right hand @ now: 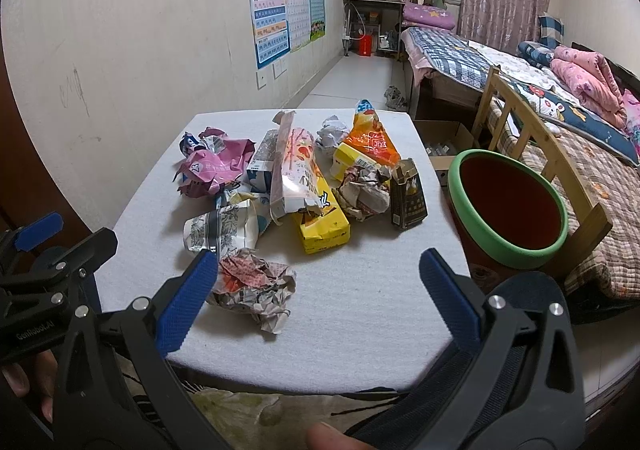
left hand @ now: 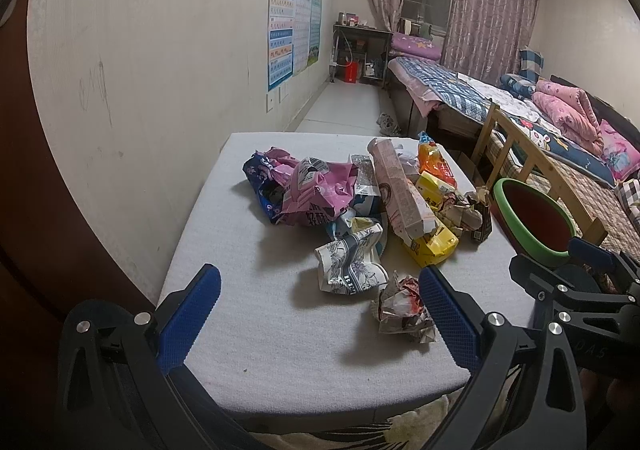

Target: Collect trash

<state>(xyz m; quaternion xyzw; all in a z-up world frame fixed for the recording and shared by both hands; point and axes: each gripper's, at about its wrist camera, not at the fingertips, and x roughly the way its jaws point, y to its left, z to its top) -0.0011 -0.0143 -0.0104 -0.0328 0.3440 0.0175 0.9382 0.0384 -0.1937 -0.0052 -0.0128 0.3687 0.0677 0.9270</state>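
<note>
A heap of trash lies on a white-covered table (left hand: pixel 256 338) (right hand: pixel 360 310): a pink wrapper (left hand: pixel 316 190) (right hand: pixel 216 170), a long pink box (left hand: pixel 400 190) (right hand: pixel 298 174), a yellow packet (left hand: pixel 434 246) (right hand: pixel 324 226), an orange bag (left hand: pixel 436 164) (right hand: pixel 372 138), a flowered white wrapper (left hand: pixel 352 264) (right hand: pixel 224 228), a dark carton (right hand: pixel 408 196). A crumpled paper ball (left hand: pixel 402 310) (right hand: pixel 256 290) lies nearest. My left gripper (left hand: pixel 320 314) hangs open over the near edge. My right gripper (right hand: pixel 318 298) is open too, the ball beside its left finger. A red bin with a green rim (left hand: pixel 532 222) (right hand: pixel 508 202) stands to the table's right.
A wall with posters (left hand: pixel 292 26) (right hand: pixel 280 6) runs along the left. Beds with quilts and a wooden bed frame (left hand: pixel 532 158) (right hand: pixel 540 122) fill the right. A cardboard box (right hand: pixel 444 142) sits on the floor behind the bin. A desk (left hand: pixel 360 50) stands at the far end.
</note>
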